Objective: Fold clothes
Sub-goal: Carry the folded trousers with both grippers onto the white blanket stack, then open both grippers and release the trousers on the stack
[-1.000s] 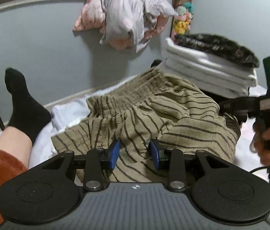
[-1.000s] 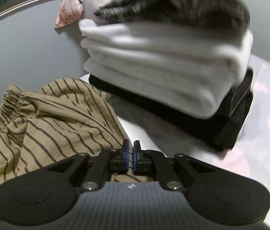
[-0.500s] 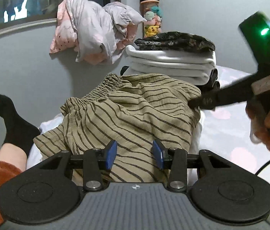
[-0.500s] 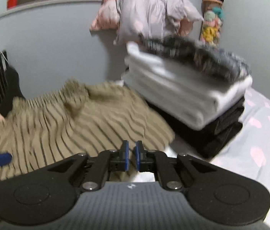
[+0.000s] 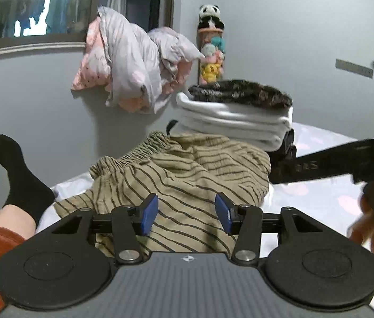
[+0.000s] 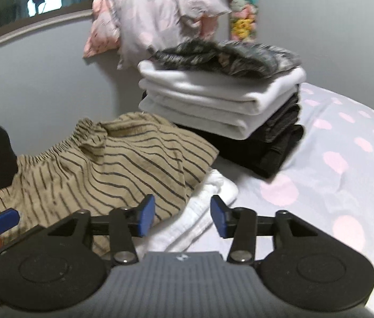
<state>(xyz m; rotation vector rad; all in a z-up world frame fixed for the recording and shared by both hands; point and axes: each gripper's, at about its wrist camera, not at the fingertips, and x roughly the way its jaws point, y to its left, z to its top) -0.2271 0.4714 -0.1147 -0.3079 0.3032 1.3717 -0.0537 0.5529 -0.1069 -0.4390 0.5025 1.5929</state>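
Tan shorts with dark stripes (image 5: 187,175) lie folded on the bed, elastic waistband at the far left; they also show in the right wrist view (image 6: 107,167), resting on a white folded cloth (image 6: 202,212). My left gripper (image 5: 186,214) is open and empty just above the shorts' near edge. My right gripper (image 6: 180,216) is open and empty over the white cloth, right of the shorts. In the left wrist view the right gripper's body (image 5: 340,159) reaches in from the right.
A stack of folded clothes (image 6: 221,98), dark patterned on top, white in the middle, black below, stands behind the shorts on the polka-dot sheet (image 6: 346,164). Crumpled pink-grey bedding (image 5: 133,69) hangs on the wall. A leg in a black sock (image 5: 20,175) is at left.
My right gripper has opened and pulled back from the shorts. My left gripper has opened wider. Both views have drawn back and up.
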